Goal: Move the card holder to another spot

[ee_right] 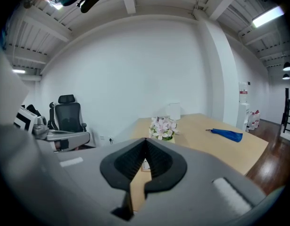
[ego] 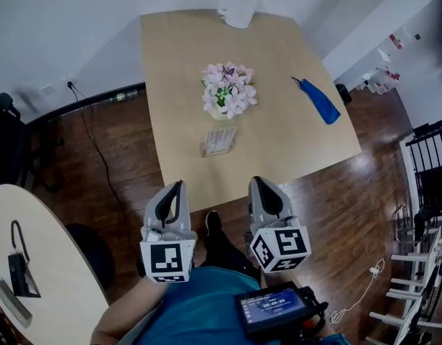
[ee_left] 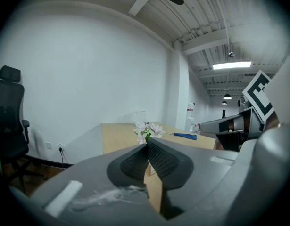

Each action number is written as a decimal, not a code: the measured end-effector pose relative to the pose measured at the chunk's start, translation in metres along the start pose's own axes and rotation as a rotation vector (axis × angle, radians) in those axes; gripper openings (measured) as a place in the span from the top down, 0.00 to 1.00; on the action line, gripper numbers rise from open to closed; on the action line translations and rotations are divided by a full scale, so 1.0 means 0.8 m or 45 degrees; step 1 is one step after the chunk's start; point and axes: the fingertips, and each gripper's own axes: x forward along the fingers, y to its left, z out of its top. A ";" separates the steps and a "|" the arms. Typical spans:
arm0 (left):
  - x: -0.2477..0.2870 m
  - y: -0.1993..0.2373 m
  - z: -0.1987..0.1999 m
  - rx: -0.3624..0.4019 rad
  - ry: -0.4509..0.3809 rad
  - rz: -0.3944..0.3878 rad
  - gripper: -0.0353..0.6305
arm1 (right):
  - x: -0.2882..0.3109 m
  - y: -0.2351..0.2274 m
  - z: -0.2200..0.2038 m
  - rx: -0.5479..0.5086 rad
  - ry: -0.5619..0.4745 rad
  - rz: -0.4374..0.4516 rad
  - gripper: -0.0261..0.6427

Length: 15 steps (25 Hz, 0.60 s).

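**Approach step: both hand-held grippers short of the bench, card holder untouched**

The left hand-held gripper and the right hand-held gripper are hovering side by side, just short of the near edge of the bench. Each is showing its jaws pressed together with nothing between them. The card holder is standing ahead of both, between their lines of aim and not far past that edge. Just beyond it the flower pot is sitting. A blue object is lying farther off, ahead and right of the right hand-held gripper.

The reach looks barely begun. The next move is calling for one hand-held gripper to spread its jaws, come in over the edge and straddle the holder without nudging the flowers.
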 end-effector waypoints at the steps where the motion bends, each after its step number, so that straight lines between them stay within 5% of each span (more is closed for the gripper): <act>1: 0.005 0.005 -0.002 0.006 0.002 0.018 0.93 | 0.010 -0.003 0.000 0.001 0.001 0.007 0.97; 15: 0.104 0.025 0.000 0.057 0.071 0.298 0.92 | 0.141 -0.070 -0.013 -0.057 0.067 0.205 0.97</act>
